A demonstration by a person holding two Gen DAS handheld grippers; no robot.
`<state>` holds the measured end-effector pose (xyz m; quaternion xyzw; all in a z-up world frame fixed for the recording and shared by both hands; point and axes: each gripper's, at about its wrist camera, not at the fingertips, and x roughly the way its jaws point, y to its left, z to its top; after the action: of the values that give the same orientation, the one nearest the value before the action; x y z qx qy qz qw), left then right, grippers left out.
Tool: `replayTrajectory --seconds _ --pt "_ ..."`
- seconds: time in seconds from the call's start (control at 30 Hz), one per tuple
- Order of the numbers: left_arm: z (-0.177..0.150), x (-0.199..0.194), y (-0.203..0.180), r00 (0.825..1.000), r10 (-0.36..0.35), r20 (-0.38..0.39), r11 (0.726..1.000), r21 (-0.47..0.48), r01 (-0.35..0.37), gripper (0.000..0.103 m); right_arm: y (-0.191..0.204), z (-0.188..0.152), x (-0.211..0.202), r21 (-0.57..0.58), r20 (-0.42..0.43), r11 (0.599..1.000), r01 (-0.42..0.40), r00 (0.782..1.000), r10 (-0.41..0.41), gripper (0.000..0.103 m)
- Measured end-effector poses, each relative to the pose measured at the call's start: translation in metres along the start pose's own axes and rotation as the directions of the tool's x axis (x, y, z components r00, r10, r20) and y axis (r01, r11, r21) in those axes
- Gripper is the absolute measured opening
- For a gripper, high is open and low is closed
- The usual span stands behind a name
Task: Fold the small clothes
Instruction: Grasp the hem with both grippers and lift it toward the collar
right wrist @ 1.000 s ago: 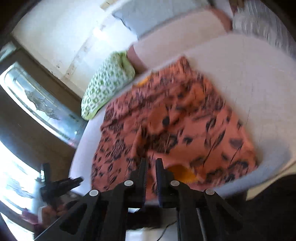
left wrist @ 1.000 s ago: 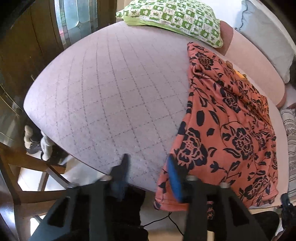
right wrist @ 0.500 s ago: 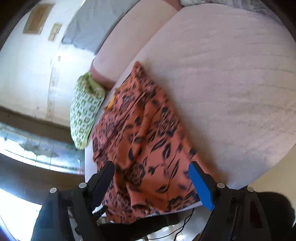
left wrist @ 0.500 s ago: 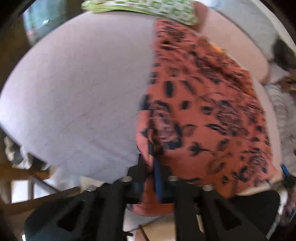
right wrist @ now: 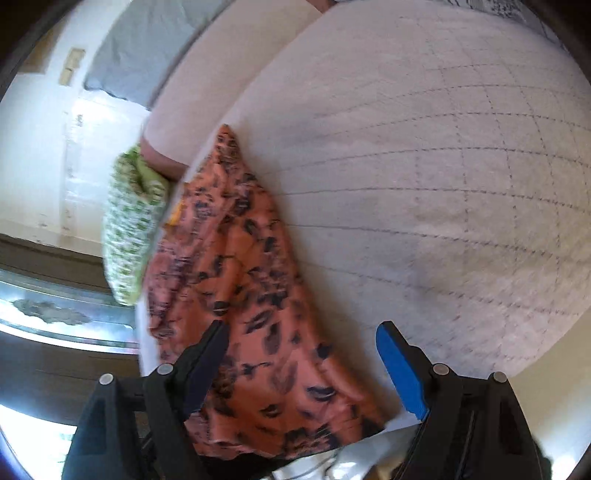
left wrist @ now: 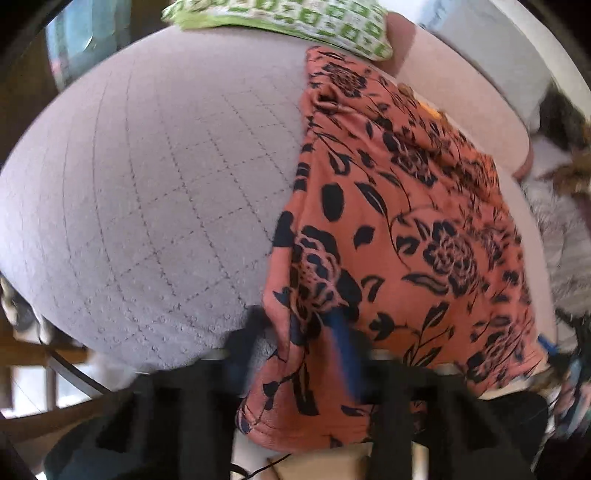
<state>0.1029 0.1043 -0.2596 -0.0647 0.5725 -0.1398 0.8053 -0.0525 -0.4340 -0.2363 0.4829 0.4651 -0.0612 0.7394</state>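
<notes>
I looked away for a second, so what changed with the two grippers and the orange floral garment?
The right gripper opened, releasing the orange black-flowered garment. The left gripper, open a second ago, closed on its near edge and has parted again, fabric between its fingers. The green patterned pillow stayed put.

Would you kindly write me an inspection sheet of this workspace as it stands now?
Surface: quilted grey bed, grid stitching, mostly bare on one side.
Job's things: orange floral garment spread along the bed, its near edge hanging over the side.
Clutter: green checked pillow at the far end; striped cloth beside the garment.
Grippers: left hand-held gripper straddles the garment's near corner, blurred, jaws apart; right hand-held gripper open over the garment's edge, gripping nothing.
Cables: thin black cable below the bed edge.
Surroundings: wooden chair, window, white wall.
</notes>
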Motion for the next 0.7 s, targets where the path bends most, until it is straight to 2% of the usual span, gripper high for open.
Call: replayTrajectory --seconds 0.03,0.17,0.2,0.23,0.27,0.33,0.37,0.4,0.43,0.47,0.5,0.57,0.6,0.67,0.7 --pt "-0.001 0.000 -0.001 1.000 -0.019 -0.006 1.000 -0.002 0.019 0.015 -0.001 0.002 0.006 -0.009 -0.017 0.999 0.034 0.999 -0.034 0.084" --pt "-0.001 0.000 -0.002 0.998 -0.055 -0.014 0.998 -0.024 0.054 0.014 0.003 -0.002 0.026 -0.023 -0.069 1.000 0.007 0.998 -0.009 0.084" --pt "0.000 0.001 -0.001 0.998 -0.062 -0.017 0.997 -0.036 0.062 0.021 0.011 -0.005 0.029 -0.063 -0.066 0.998 0.024 0.997 -0.028 0.084" --pt "0.002 0.002 -0.001 0.996 -0.087 -0.022 0.995 -0.049 0.086 0.033 0.018 -0.008 0.033 -0.102 -0.059 0.994 0.042 0.997 -0.048 0.082" --pt "0.003 0.003 -0.003 0.993 -0.115 -0.021 0.992 -0.055 0.113 0.038 0.023 -0.012 0.037 -0.130 -0.057 0.990 0.048 0.997 -0.056 0.079" --pt "0.003 0.003 -0.012 0.994 -0.106 -0.011 0.994 -0.018 0.106 0.041 0.032 -0.020 0.045 -0.178 -0.067 0.982 0.066 0.995 -0.079 0.072" --pt "0.003 0.003 -0.014 0.996 -0.088 -0.008 0.996 0.004 0.088 0.040 0.038 -0.025 0.047 -0.224 -0.062 0.970 0.096 0.992 -0.112 0.063" --pt "0.002 0.004 -0.016 0.998 -0.070 -0.004 0.997 0.024 0.070 0.026 0.047 -0.032 0.048 -0.291 -0.049 0.947 0.139 0.986 -0.160 0.056" --pt "0.002 0.004 -0.017 0.998 -0.058 -0.001 0.998 0.033 0.058 0.017 0.052 -0.037 0.050 -0.334 -0.053 0.930 0.152 0.982 -0.179 0.028" --pt "0.002 0.004 -0.016 0.998 -0.058 -0.001 0.998 0.037 0.058 0.015 0.054 -0.040 0.052 -0.354 -0.073 0.924 0.148 0.980 -0.184 0.012" --pt "0.003 0.004 -0.014 0.998 -0.068 -0.004 0.997 0.032 0.068 0.011 0.054 -0.044 0.055 -0.363 -0.102 0.921 0.138 0.977 -0.186 0.012" --pt "0.006 0.003 -0.009 0.995 -0.101 -0.016 0.995 0.011 0.101 0.009 0.057 -0.045 0.054 -0.399 -0.106 0.906 0.143 0.974 -0.200 0.011" --pt "0.007 0.001 -0.005 0.992 -0.121 -0.020 0.993 -0.001 0.121 0.008 0.056 -0.043 0.053 -0.390 -0.118 0.911 0.132 0.974 -0.192 0.011" --pt "0.009 -0.006 0.003 0.986 -0.168 -0.016 0.985 -0.026 0.168 0.008 0.053 -0.035 0.046 -0.337 -0.149 0.939 0.063 0.982 -0.120 0.010" --pt "0.012 -0.011 0.007 0.982 -0.189 -0.003 0.981 -0.036 0.189 0.008 0.052 -0.030 0.039 -0.309 -0.156 0.951 -0.003 0.987 -0.048 0.010"
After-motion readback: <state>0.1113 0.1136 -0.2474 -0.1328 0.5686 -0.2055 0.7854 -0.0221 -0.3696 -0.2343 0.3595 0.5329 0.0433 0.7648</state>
